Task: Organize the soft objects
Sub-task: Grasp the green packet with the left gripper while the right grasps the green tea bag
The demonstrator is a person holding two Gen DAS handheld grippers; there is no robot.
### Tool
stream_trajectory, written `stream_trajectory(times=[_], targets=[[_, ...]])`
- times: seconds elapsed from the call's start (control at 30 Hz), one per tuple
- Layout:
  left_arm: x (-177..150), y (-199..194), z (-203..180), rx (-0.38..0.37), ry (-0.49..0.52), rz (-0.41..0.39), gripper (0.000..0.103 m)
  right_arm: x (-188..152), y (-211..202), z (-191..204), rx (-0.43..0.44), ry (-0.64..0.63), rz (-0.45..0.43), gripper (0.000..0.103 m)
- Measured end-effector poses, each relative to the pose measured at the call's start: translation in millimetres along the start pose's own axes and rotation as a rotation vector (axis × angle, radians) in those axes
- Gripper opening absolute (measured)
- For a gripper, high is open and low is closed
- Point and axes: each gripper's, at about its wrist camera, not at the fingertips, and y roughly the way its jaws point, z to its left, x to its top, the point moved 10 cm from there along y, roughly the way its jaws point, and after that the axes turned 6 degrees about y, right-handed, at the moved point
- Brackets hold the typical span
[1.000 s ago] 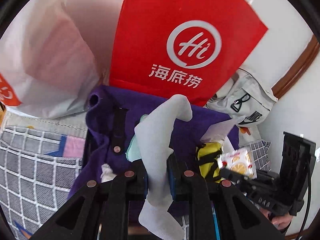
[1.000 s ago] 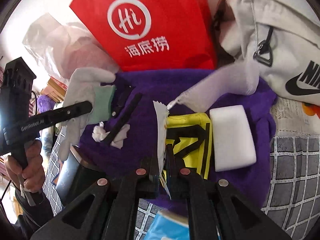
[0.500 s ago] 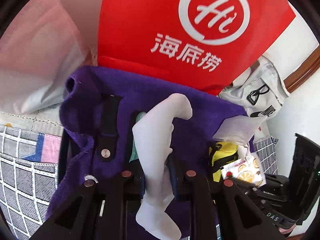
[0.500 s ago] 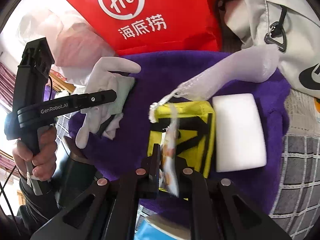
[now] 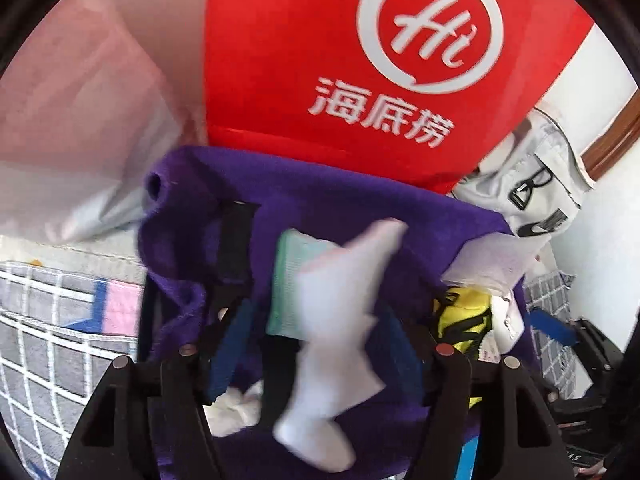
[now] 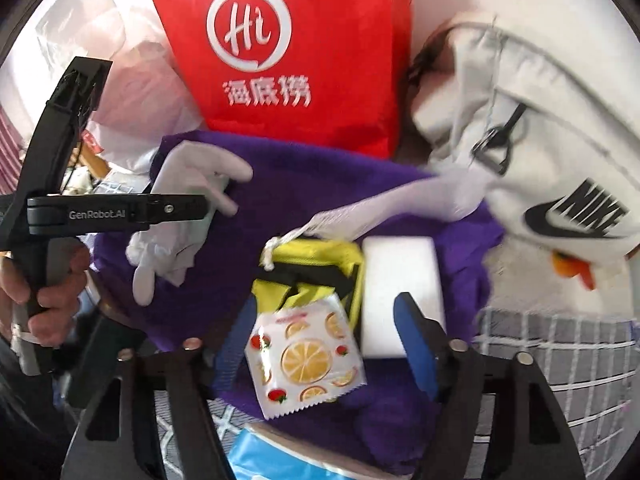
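A purple towel (image 5: 320, 216) covers a box. A white glove (image 5: 336, 312) with a green cuff hangs loose and blurred between the fingers of my open left gripper (image 5: 312, 340); it also shows in the right wrist view (image 6: 188, 216). My right gripper (image 6: 324, 340) is open, with a white packet printed with orange slices (image 6: 304, 356) lying free between its fingers on a yellow and black pouch (image 6: 308, 268). A white sponge block (image 6: 400, 280) lies right of the pouch. A pale sock (image 6: 400, 204) stretches behind them.
A red paper bag (image 5: 360, 60) stands behind the towel, with a pink-white plastic bag (image 5: 80, 120) to its left and a grey Nike backpack (image 6: 540, 140) to its right. Checked grey bedding (image 5: 48, 320) lies around. A blue pack (image 6: 272, 460) sits below the right gripper.
Both grippers have opened. The left one let go of the white glove, which is dropping onto the towel. The right one released the orange-print packet onto the yellow pouch.
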Motion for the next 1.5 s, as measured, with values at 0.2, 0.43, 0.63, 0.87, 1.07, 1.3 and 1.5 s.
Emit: stream_trajectory(times=[0.2,0.43,0.63,0.87,1.07,1.3,1.5], targets=[[-3.0,-22.0,14.2,0.018,-0.026,-0.028,0.066,4.1,-38.2,-9.6,-0.018,0.034,-0.123,0.071],[-19.5,-75.1,12.0,0.011,-0.004,-0.101,0.066,-9.1,-91.9,3.8,0.019,0.083,-0.195,0.071],[-48.5,-134.4,8.4,0.001,0.018,-0.199,0.065,-49.1,-120.3,36.5,0.062,0.079,-0.166,0.071],[-99.0,-184.4,18.9,-0.035,-0.002,-0.235,0.065,-123.8,-137.4,85.2,0.129,0.033,-0.096,0.071],[-155.9,-191.8,21.4,-0.091,0.012,-0.207,0.065,-194.2,-132.1,124.8,0.183,-0.062,-0.004,0.074],[-209.8,-164.5,18.3,-0.119,0.045,-0.138,0.065,-228.6,-106.3,138.2,0.129,-0.133,0.021,0.083],[-232.1,-142.8,16.7,-0.162,0.080,-0.079,0.066,-235.3,-71.8,140.7,0.081,-0.195,0.048,0.083]])
